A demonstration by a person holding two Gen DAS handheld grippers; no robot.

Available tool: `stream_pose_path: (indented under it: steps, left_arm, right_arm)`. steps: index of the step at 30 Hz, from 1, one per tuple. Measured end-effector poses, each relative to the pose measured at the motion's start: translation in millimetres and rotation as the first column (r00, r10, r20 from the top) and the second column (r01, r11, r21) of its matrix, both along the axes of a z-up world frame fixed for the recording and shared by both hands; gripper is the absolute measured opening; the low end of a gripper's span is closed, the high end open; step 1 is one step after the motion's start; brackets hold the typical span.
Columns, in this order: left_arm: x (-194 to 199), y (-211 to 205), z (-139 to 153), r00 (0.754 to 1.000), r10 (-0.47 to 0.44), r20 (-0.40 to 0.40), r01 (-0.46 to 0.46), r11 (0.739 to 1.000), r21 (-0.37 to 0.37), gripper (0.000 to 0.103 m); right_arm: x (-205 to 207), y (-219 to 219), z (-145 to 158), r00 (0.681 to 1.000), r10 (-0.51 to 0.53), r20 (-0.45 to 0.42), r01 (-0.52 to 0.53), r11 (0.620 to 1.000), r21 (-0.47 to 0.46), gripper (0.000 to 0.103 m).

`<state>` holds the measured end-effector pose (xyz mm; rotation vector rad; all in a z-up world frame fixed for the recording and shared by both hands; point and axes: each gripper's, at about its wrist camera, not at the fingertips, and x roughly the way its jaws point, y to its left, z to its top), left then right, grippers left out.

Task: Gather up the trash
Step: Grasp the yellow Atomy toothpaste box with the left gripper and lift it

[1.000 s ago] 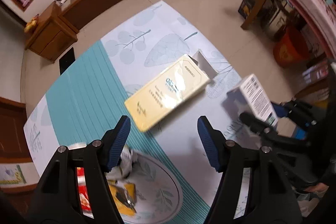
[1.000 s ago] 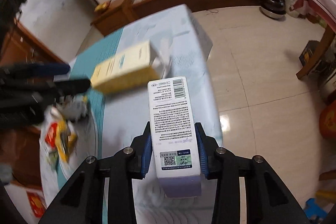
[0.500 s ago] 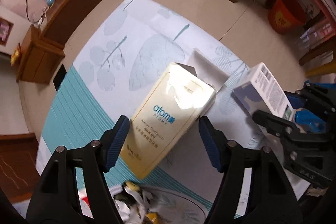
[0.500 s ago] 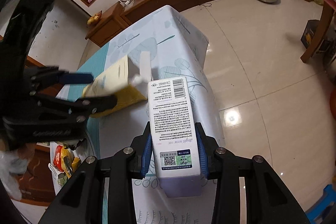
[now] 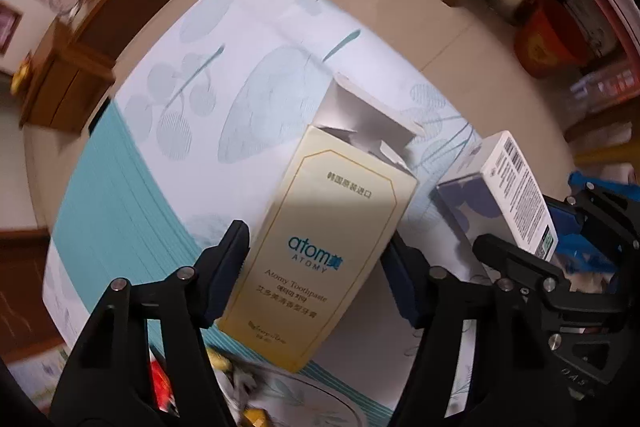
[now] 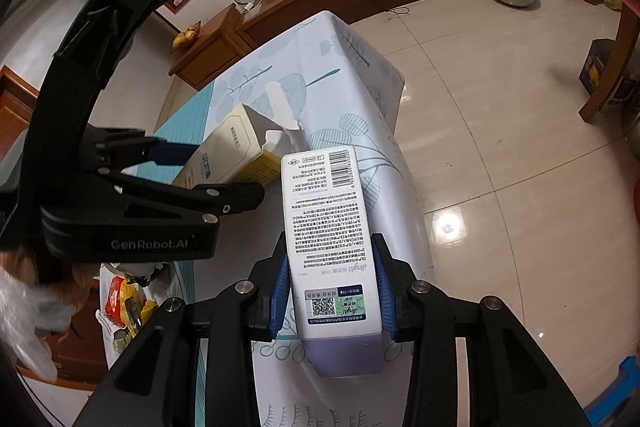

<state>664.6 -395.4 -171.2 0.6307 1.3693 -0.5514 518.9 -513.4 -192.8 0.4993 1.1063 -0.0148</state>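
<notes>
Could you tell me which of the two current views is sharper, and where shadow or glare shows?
Left wrist view: motion-blurred, worst at the edges; a shadow covers the lower part of the yellow box, whose print stays legible. Right wrist view: sharp, the white box text readable; a lamp glare spot on the floor. Both bend straight lines, fisheye fashion.

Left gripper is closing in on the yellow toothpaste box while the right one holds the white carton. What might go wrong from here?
1. The yellow toothpaste box has an open end flap; a squeeze may crush it.
2. The left gripper works right beside the right gripper, so they may collide.
3. The white carton is pinched only at its rear end and might pivot.
</notes>
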Motion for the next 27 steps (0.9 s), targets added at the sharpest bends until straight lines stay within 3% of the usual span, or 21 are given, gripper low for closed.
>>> stream_pose_path:
  steps: [6,16,27]
  left_arm:
    - [-35.7,20.5,9.2,0.992,0.124,-0.005,-0.124,0.992,-0.033,0.054]
    - [-147.6,73.7,53.9,0.972,0.236,0.018,-0.232,0.964,-0.129,0.052]
    - [-302.8,161.2,136.8,0.963,0.264,0.044,-0.242,0.927,-0.285,0.052]
  right_arm:
    - [-13.1,4.7,2.8,1.0,0.002,-0.007,-0.002,1.0,0.001,0.037]
    - [-61.6,33.3,18.1,1.0,0.026,0.002,-0.026,1.0,-0.017,0.037]
    - [-178.3,114.7,60.7,0.999,0.025,0.048,-0.022,0.998,-0.055,0.037]
